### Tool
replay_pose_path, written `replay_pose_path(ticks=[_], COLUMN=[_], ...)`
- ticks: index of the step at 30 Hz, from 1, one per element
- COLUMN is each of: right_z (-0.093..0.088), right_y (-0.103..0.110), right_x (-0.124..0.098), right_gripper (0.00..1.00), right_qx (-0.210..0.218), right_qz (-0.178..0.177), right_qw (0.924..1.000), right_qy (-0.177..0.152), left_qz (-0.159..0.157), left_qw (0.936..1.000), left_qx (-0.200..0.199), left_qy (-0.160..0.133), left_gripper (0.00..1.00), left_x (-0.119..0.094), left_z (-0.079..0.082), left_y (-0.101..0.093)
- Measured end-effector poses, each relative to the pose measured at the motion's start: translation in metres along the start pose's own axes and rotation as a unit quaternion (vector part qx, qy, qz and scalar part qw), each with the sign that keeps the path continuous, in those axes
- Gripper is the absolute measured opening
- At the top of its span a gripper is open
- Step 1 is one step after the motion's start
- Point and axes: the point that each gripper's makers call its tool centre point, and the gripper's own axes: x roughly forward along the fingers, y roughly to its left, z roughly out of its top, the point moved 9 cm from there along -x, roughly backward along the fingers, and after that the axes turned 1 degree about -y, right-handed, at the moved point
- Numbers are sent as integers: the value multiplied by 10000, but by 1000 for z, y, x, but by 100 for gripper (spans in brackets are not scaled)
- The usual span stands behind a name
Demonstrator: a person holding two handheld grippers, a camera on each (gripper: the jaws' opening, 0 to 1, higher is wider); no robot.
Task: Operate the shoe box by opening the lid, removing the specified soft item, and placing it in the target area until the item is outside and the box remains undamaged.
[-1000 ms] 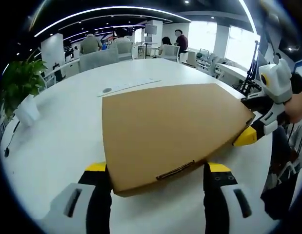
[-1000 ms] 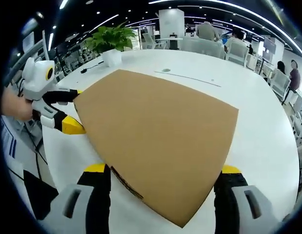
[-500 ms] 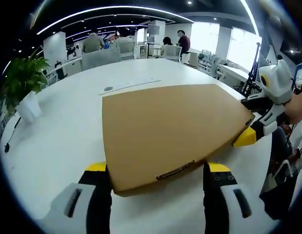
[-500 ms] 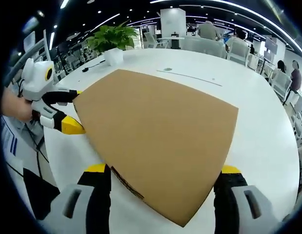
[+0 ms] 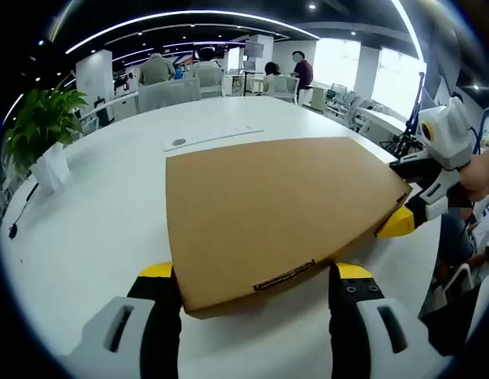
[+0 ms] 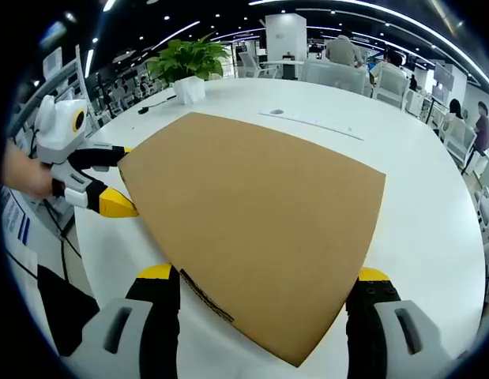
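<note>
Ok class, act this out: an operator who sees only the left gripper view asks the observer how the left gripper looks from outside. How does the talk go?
Observer: In the right gripper view, the left gripper is at a corner of the box, with its jaws open, one on either side of that corner.
Operator: What holds it?
Observer: A hand grips it from behind, out past the edge of the table.
Operator: And the right gripper's own jaws?
Observer: The right gripper has its jaws wide open. Another box corner points between them and is not pinched.
</note>
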Motion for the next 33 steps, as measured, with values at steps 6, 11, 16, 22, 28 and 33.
replay_pose_path(ticks=[6, 11, 16, 22, 28, 33], right_z=[-3, -6, -8, -14, -20, -20], right_y=[1, 2, 4, 6, 11, 10], right_x=[-1, -2, -4, -5, -11, -10], right_gripper=[88, 89, 88, 88, 88, 88], right_qx=[-34, -59, -44, -36, -111, -164], right_qz=[-1, 10, -4, -20, 16, 62], right_qw=[10000, 10000, 10000, 10000, 9999, 9998], right_qy=[-3, -8, -38, -71, -89, -80], left_qz=[33, 38, 33, 40, 82, 140], left_qw=[10000, 10000, 9999, 9998, 9997, 9995], left_qx=[-32, -51, -43, -41, -82, -122], left_qy=[-32, -55, -93, -170, -202, -246], left_gripper=[77, 77, 77, 77, 77, 77], left_x=[-3, -7, -10, -15, -20, -23], left_z=[-4, -8, -12, -18, -24, -27], left_y=[-3, -5, -9, -15, -20, -24])
